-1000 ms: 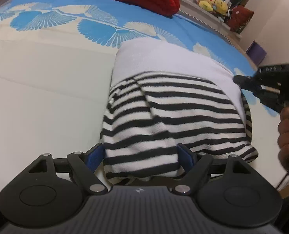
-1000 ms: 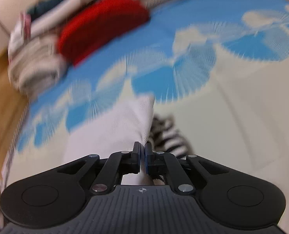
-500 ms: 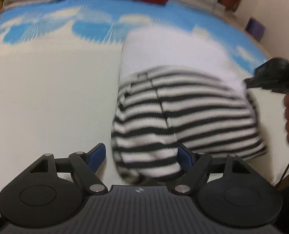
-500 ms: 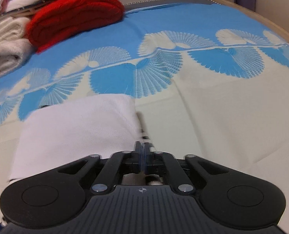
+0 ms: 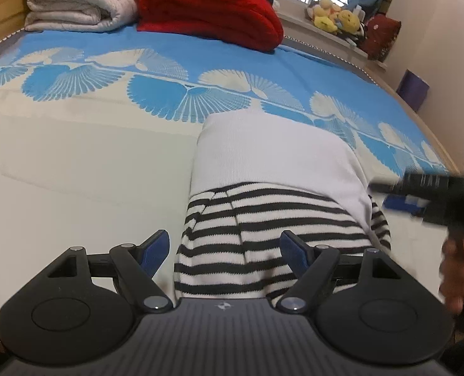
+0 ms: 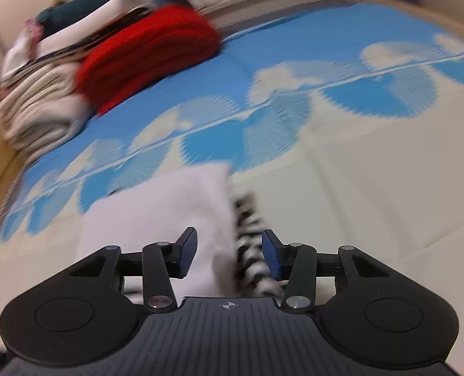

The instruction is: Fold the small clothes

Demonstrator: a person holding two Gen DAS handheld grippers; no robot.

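A small garment lies folded on the bed, its white part (image 5: 272, 153) lapping over its black-and-white striped part (image 5: 263, 219). My left gripper (image 5: 225, 236) hangs open over the near striped end. Its right finger is above the cloth, and its left finger stands clear of the cloth's edge. My right gripper (image 6: 229, 233) is at the garment's right side, blurred in the left wrist view (image 5: 419, 188). Its jaws are opening. The white edge (image 6: 169, 210) and the stripes (image 6: 247, 219) lie between the pads, which do not press on them.
The bedspread (image 5: 75, 163) is cream with blue fan shapes. At the head end lie a folded red blanket (image 5: 210, 9) and a folded cream blanket (image 5: 78, 0). Plush toys (image 5: 335, 18) sit on a far ledge beside a purple box (image 5: 415, 89). A person's hand (image 5: 460, 269) holds the right gripper.
The right gripper, shut on the white edge before, has let it go and its jaws have parted. The left gripper has lifted a little, still open.
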